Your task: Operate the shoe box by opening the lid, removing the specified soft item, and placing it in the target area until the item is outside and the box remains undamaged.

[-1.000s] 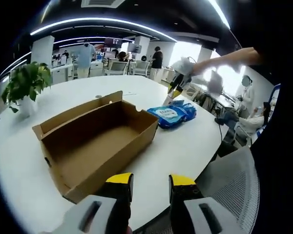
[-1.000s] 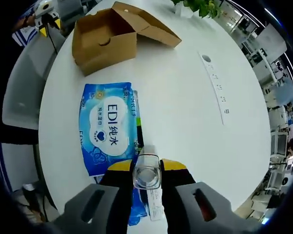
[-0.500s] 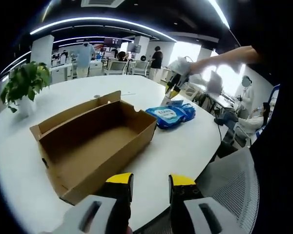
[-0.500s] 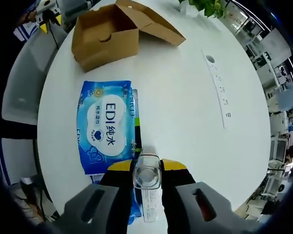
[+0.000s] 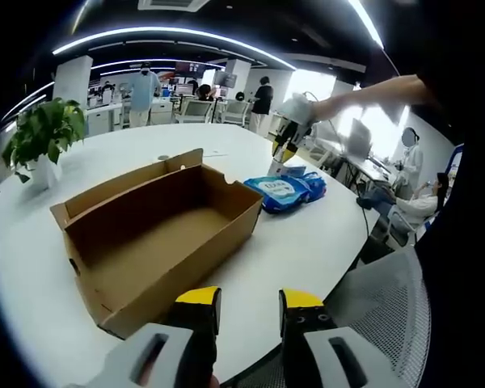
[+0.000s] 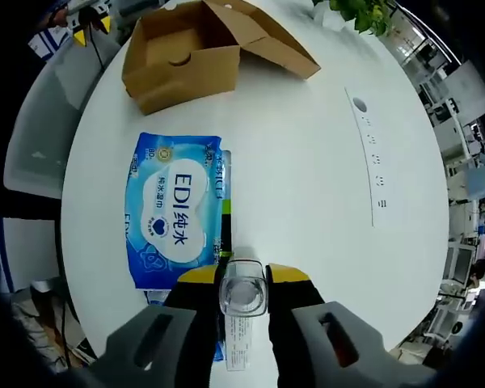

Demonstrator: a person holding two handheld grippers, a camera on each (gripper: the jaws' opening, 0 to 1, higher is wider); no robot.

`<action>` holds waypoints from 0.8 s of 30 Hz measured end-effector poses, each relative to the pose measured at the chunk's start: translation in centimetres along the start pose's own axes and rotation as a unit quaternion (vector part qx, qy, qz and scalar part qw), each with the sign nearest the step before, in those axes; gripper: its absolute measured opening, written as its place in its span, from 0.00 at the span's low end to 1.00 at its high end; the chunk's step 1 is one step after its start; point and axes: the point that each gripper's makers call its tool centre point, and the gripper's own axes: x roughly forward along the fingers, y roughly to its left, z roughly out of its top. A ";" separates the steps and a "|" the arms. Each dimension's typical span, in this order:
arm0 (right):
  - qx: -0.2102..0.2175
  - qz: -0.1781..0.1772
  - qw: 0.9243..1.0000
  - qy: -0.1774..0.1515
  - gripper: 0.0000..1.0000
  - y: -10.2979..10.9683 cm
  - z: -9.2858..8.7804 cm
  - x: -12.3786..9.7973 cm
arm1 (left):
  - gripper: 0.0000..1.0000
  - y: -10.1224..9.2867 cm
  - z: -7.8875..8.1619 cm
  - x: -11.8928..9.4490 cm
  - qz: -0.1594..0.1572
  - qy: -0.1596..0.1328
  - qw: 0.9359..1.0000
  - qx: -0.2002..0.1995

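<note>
The brown cardboard shoe box (image 5: 153, 234) lies open and empty on the white round table (image 5: 307, 242), its lid folded back on the far side. To its right lies a blue pack of wet wipes (image 5: 287, 190). My left gripper (image 5: 248, 301) is open near the table's edge, in front of the box, holding nothing. My right gripper (image 6: 242, 283) is shut on a small clear bottle (image 6: 242, 295) with a white label, held above the near end of the wipes pack (image 6: 175, 222). The box (image 6: 186, 52) lies beyond the pack. The right gripper (image 5: 289, 133) hangs over the pack.
A potted plant (image 5: 40, 137) stands at the table's far left. A power strip (image 6: 372, 162) is set into the table to the right of the pack. A mesh chair (image 5: 388, 315) stands by the table's edge. Several people and desks fill the background.
The right gripper's view has drifted slightly over the wipes pack, with the clear bottle still in its jaws. The box, pack and left gripper stay as they were.
</note>
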 end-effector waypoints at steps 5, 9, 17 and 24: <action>-0.001 -0.002 1.000 0.003 0.19 -0.3 -0.4 0.2 | 0.29 0.3 -0.2 -0.1 0.004 0.000 1.000 -0.006; 0.005 -0.003 1.000 -0.001 0.19 -0.5 -0.2 0.2 | 0.29 0.4 -0.3 -0.1 0.005 0.000 1.000 -0.008; 0.009 -0.004 1.000 -0.002 0.20 -0.7 -0.2 0.3 | 0.29 0.4 -0.1 0.1 0.005 -0.002 1.000 -0.010; 0.014 -0.009 1.000 -0.007 0.22 -1.2 -0.3 0.2 | 0.29 0.4 -0.3 0.0 0.007 -0.001 1.000 -0.013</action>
